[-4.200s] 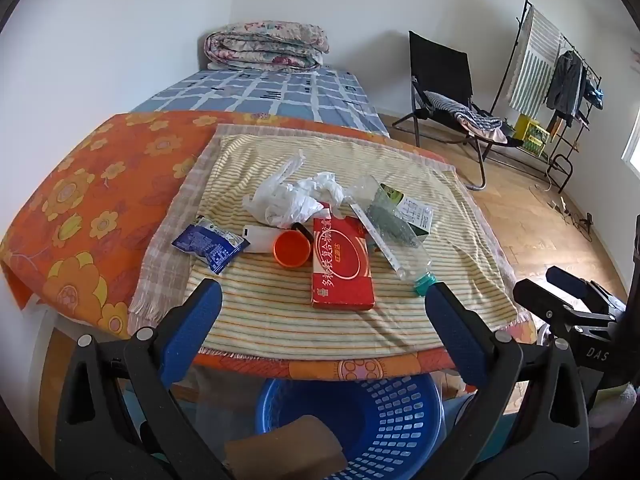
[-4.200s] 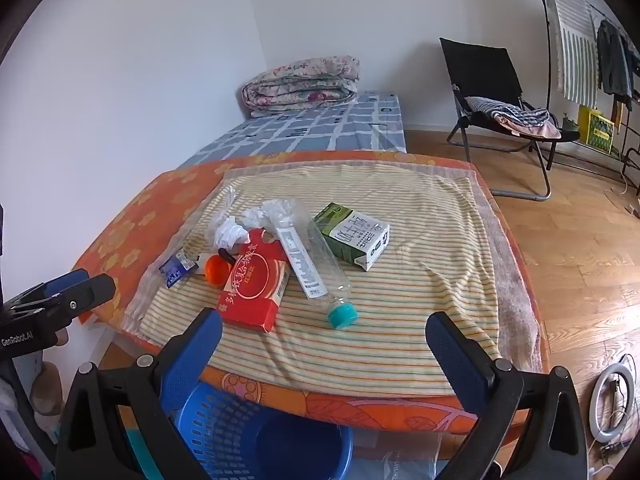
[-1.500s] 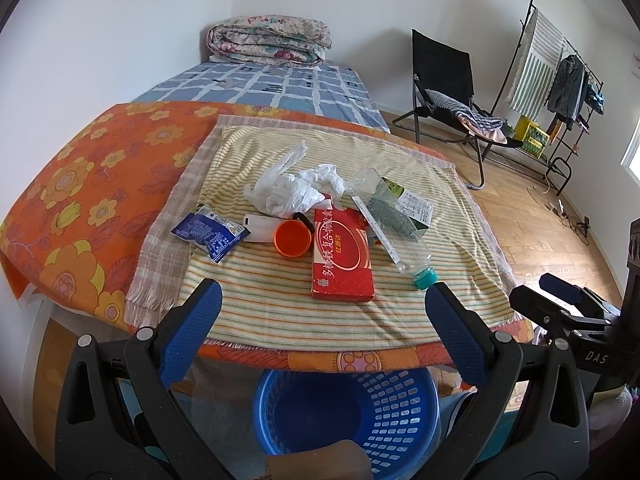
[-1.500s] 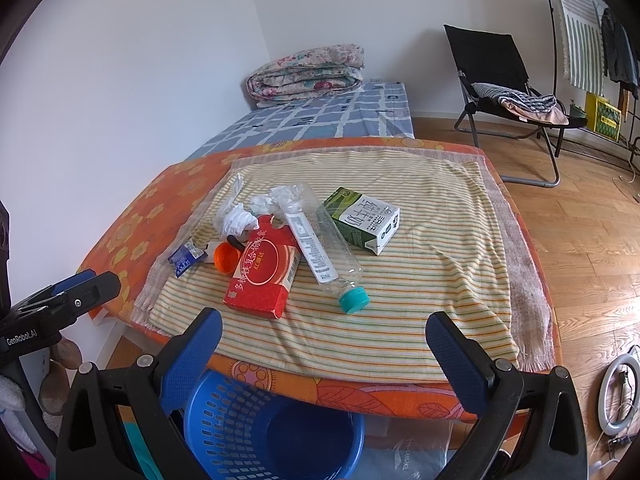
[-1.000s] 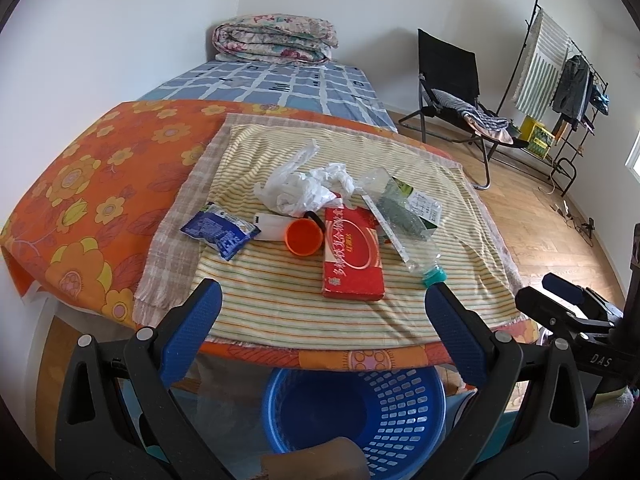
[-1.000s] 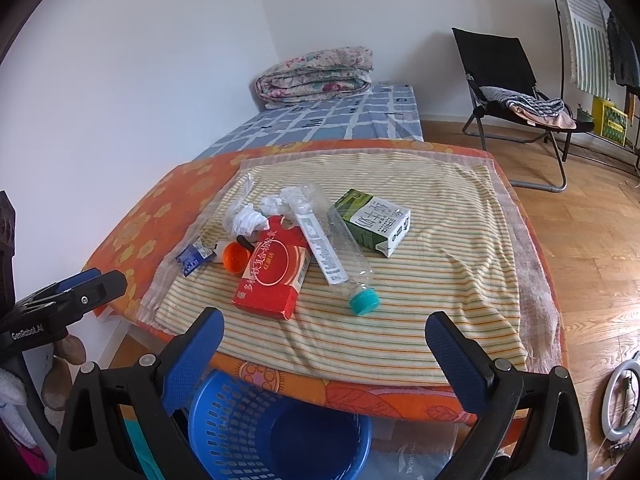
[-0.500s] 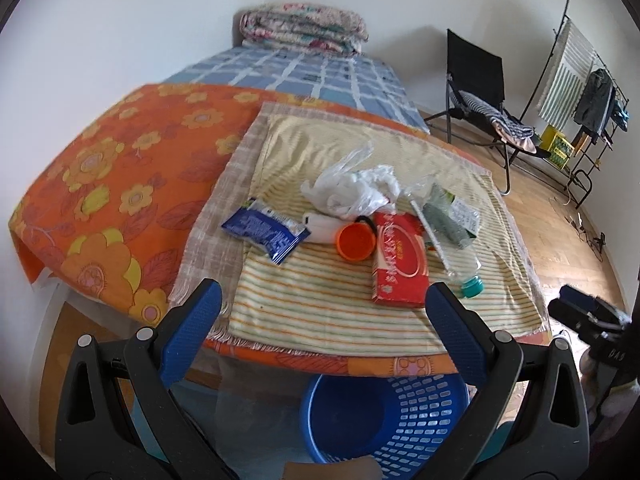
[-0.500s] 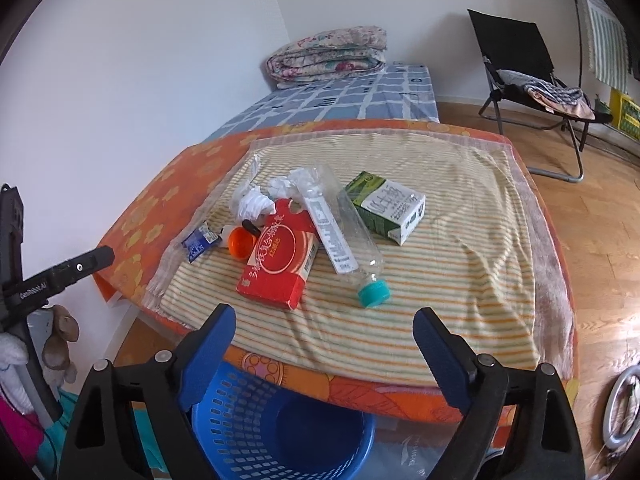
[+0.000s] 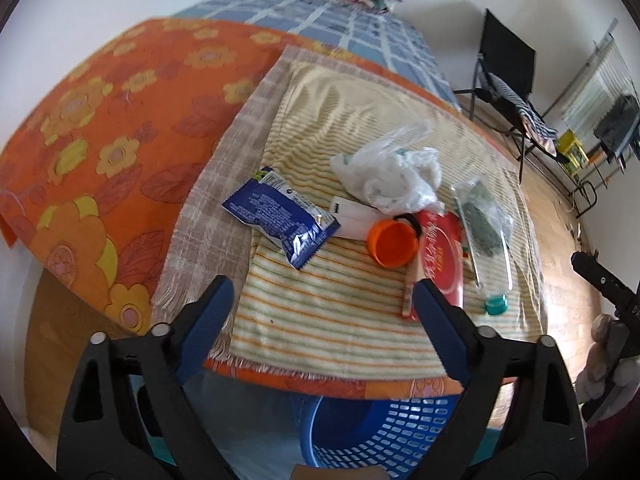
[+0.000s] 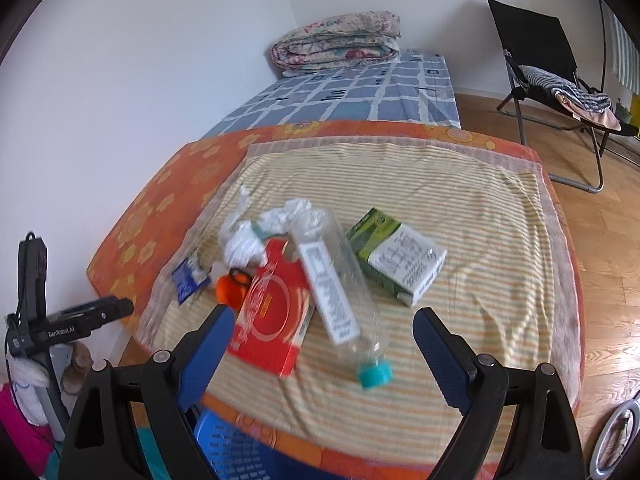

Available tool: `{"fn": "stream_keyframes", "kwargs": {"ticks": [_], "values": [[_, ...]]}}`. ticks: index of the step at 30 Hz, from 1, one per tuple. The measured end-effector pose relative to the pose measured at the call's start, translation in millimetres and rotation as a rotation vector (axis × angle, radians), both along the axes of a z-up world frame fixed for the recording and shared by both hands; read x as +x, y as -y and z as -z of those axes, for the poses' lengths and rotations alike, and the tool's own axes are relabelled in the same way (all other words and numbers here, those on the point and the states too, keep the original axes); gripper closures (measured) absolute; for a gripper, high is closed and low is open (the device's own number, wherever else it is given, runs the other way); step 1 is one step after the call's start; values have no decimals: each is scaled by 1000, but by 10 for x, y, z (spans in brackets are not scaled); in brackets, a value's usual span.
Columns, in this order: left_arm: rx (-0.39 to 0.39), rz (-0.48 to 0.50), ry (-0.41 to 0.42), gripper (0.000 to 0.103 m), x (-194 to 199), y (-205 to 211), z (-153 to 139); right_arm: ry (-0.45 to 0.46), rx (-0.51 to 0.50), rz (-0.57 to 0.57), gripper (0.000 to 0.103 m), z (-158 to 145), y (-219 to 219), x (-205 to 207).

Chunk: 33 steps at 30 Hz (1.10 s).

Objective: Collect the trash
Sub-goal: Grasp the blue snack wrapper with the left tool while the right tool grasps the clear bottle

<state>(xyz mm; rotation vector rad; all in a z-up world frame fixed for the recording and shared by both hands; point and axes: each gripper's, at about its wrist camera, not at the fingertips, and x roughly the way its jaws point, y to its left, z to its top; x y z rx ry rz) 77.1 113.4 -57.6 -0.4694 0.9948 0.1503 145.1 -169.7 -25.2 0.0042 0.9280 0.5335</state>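
Trash lies on a striped cloth (image 9: 328, 312) over an orange flowered table: a blue snack wrapper (image 9: 280, 216), an orange cup (image 9: 392, 242), a white plastic bag (image 9: 392, 180), a red box (image 9: 440, 256) (image 10: 276, 316), a clear bottle with a teal cap (image 10: 336, 292) and a green-and-white carton (image 10: 400, 256). My left gripper (image 9: 322, 304) is open and empty at the table's near edge, in front of the wrapper and cup. My right gripper (image 10: 324, 332) is open and empty over the near edge, in front of the red box and bottle.
A blue plastic basket (image 9: 384, 432) (image 10: 236, 452) stands on the floor under the table's near edge. A bed with a folded quilt (image 10: 336, 40) lies behind the table. A black folding chair (image 10: 548, 64) stands on the wooden floor at the right.
Both grippers have moved forward and closer to the table. The left view has swung left and down toward the wrapper and cup. The trash has not moved.
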Motion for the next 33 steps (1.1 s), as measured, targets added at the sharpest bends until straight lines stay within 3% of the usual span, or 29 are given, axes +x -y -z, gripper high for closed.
{"fn": "stream_keyframes", "kwargs": {"ticks": [8, 15, 23, 28, 33], "values": [[-71, -84, -87, 17, 452, -323, 290, -110, 27, 33, 11, 281, -175, 588], [-194, -204, -157, 27, 701, -636, 600, -122, -29, 45, 13, 459, -393, 893], [-202, -221, -201, 34, 907, -662, 765, -94, -123, 6, 14, 605, -718, 1016], [-135, -208, -219, 34, 994, -616, 783, -85, -172, -1, 14, 695, -850, 1073], [-133, -219, -222, 34, 1003, -663, 819, -78, -218, -7, 15, 798, -923, 1093]]}}
